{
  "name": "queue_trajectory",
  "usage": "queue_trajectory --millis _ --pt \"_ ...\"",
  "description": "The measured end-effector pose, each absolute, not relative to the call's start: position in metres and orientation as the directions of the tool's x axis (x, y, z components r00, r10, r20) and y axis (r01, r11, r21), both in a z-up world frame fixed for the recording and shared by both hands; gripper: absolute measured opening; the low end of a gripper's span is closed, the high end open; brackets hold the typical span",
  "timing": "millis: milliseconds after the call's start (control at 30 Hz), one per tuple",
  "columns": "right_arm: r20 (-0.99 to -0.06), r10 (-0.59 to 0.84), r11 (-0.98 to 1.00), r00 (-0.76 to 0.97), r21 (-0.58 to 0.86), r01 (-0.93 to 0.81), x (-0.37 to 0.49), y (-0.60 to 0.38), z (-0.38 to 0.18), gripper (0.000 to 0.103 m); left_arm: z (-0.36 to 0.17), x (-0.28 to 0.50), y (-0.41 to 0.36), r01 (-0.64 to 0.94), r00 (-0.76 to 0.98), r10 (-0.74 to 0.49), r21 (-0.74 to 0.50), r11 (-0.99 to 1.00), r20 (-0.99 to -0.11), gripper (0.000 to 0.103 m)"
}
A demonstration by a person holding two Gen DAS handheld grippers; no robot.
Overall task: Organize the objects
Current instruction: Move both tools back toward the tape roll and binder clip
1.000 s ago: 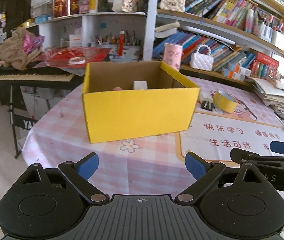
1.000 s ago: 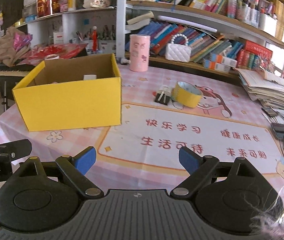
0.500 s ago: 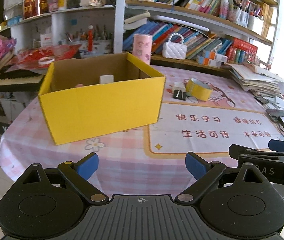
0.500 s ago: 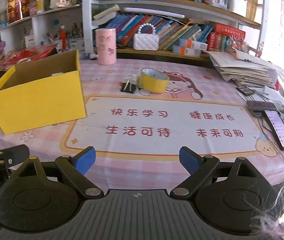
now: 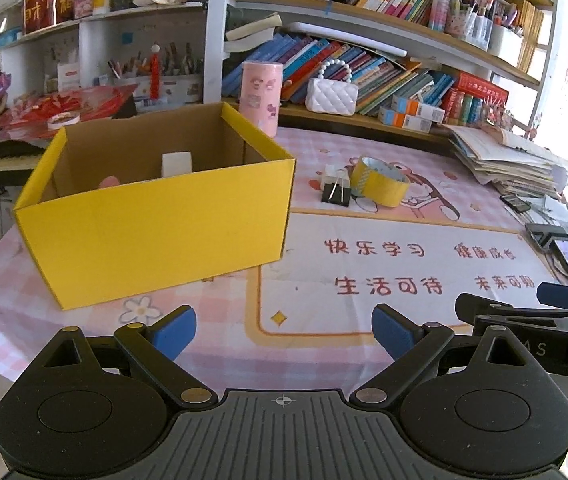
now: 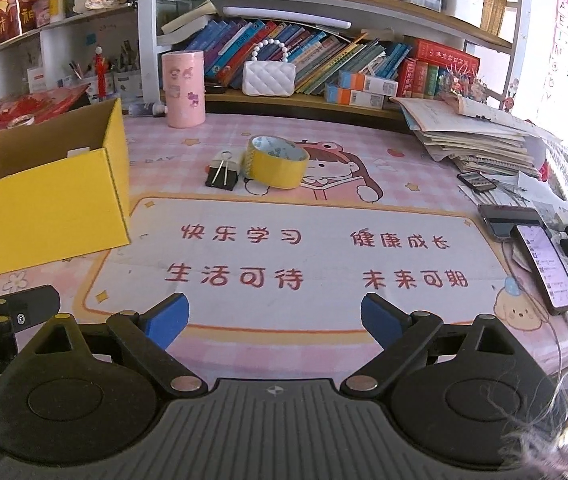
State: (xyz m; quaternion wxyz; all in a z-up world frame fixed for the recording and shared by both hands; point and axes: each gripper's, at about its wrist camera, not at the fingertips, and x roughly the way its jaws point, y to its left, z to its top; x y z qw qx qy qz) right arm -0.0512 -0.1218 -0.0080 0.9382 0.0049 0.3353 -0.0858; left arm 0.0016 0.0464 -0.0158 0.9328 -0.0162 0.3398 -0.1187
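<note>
An open yellow cardboard box (image 5: 156,224) stands on the pink table, with a white block (image 5: 176,163) and a pink object (image 5: 109,181) inside. It also shows at the left of the right wrist view (image 6: 44,204). A yellow tape roll (image 6: 278,156) and a black binder clip (image 6: 222,176) lie to the box's right, also seen in the left wrist view as the roll (image 5: 380,182) and the clip (image 5: 336,192). My left gripper (image 5: 284,332) is open and empty at the table's near edge. My right gripper (image 6: 274,318) is open and empty beside it.
A pink cylinder (image 6: 184,88) and a white handbag (image 6: 270,76) stand at the back by the bookshelf. A paper stack (image 6: 472,136) and phones (image 6: 544,264) with chargers lie at the right. A lettered mat (image 6: 304,256) covers the table's middle.
Both grippers have swung to the right, so the box has shifted left in both views and the tape roll, clip and phones have come more into view. Both jaws stay open.
</note>
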Motion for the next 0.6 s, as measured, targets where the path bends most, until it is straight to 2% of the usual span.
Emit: queue_trajectory --millis 600 --pt "-0.638 -0.136 0.989 0.758 -0.039 0.144 0.021 -0.179 -0.006 0.093 -0.013 0.063 -0.014 0.243 0.728 -0.253 -0.105 0.964 -0.637 0.096"
